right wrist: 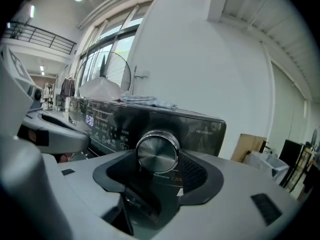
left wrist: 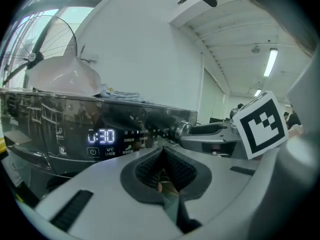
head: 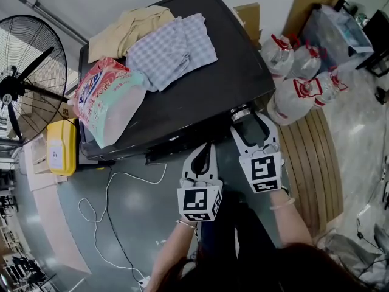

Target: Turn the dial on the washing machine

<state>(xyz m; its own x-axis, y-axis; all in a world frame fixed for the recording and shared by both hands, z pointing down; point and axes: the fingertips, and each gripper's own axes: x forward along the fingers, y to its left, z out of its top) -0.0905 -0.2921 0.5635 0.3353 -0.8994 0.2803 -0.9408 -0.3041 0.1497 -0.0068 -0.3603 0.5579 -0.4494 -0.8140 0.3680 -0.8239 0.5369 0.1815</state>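
The black washing machine has a silver dial at the right end of its front panel. In the right gripper view the dial sits between the jaws of my right gripper, which stand wide on either side of it with a small gap showing. In the head view my right gripper reaches to the panel's right corner. My left gripper hovers left of it, in front of the panel, with its pads meeting and nothing in them. The lit display glows left of the dial.
On the lid lie a detergent bag, a checked cloth and a beige cloth. A fan and a yellow container stand at the left. Large water bottles rest on a wooden pallet at the right. A white cable runs over the floor.
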